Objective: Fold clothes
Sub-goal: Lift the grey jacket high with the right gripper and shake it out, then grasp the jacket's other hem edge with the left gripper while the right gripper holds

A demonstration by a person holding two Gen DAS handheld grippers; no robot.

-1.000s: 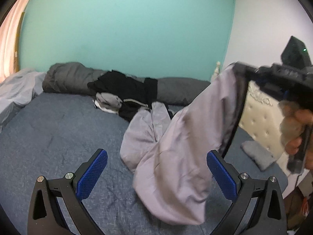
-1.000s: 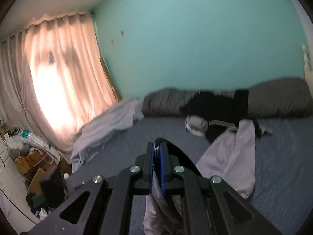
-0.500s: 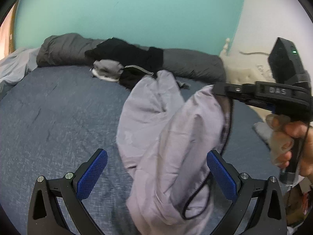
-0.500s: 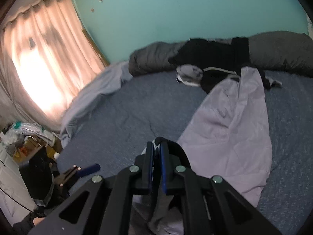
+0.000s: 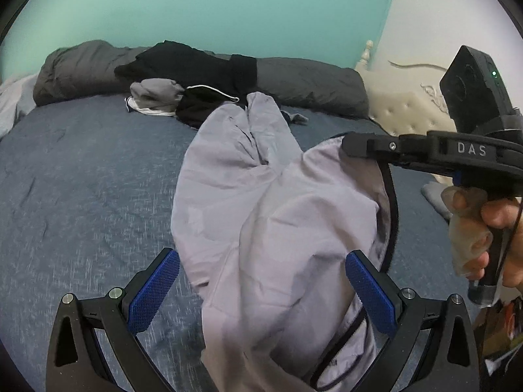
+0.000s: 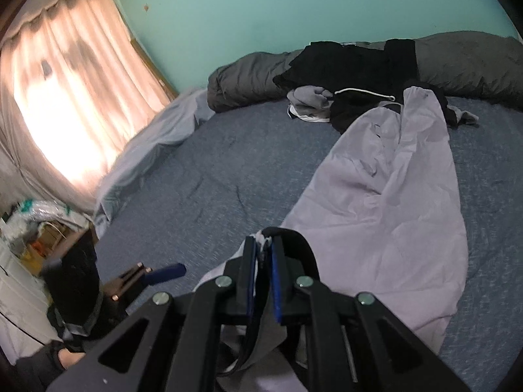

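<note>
A pale lilac-grey pair of trousers (image 5: 261, 212) with a black waistband and cord hangs from my right gripper (image 6: 263, 251), which is shut on the waistband edge. Its legs (image 6: 392, 196) lie stretched over the bed toward the dark clothes. In the left wrist view my right gripper (image 5: 351, 145) comes in from the right, with a hand (image 5: 490, 225) on its handle. My left gripper (image 5: 261, 294) is open low over the bed. The hanging cloth passes between its blue pads (image 5: 153, 294) and neither pad presses on it.
The bed has a blue-grey cover (image 5: 81, 179). A rolled grey duvet (image 5: 75, 65) lies along the teal wall, with a heap of black and grey clothes (image 5: 196, 75) on it. A cream tufted headboard (image 5: 402, 114) stands right. A lit curtain (image 6: 65, 98) and floor clutter (image 6: 39, 228) are left.
Both grippers have sunk toward the bed. The trousers came down with the right gripper, and more of the legs now lies flat. The left gripper has stayed open.
</note>
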